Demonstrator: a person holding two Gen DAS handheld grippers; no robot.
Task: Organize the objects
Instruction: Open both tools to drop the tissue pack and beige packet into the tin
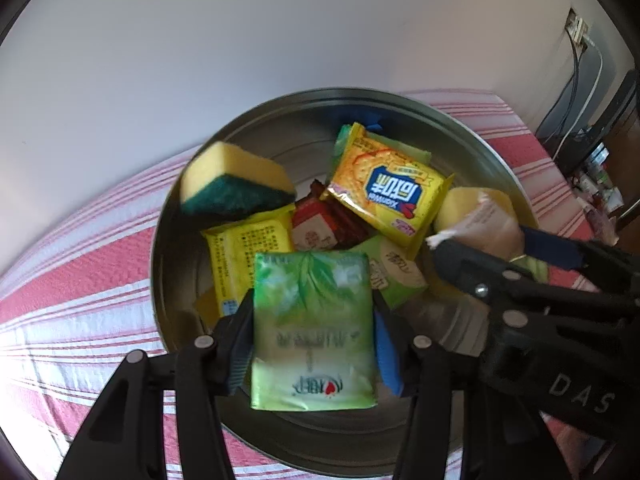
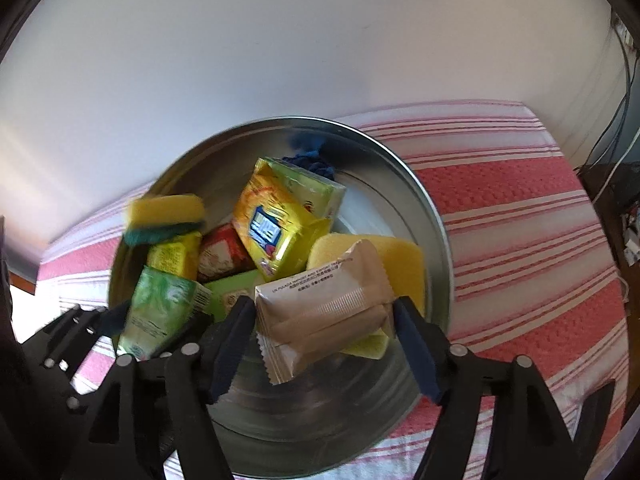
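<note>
Both grippers point steeply down over a round metal tin [image 1: 192, 240] that stands on a red-and-white striped cloth [image 1: 80, 272]. The left gripper [image 1: 314, 332] has a green pack [image 1: 314, 332] between its jaws; the left pad touches the pack's edge, while a thin gap appears to show at the right blue pad, so a firm grip cannot be confirmed. The right gripper [image 2: 324, 320] stands at medium width around a tan packet [image 2: 324, 312]; its pads lie close beside the packet's ends, with a gap visible on the right side. Both items hang over the near part of the tin. Inside the tin lie a yellow cracker pack [image 1: 390, 188], a red packet [image 1: 320, 224], a second yellow pack [image 1: 248, 252], and a yellow sponge [image 2: 400, 256]. A yellow-and-green sponge [image 1: 232, 184] rests on the far-left rim. A blue item [image 2: 312, 160] lies at the far wall.
</note>
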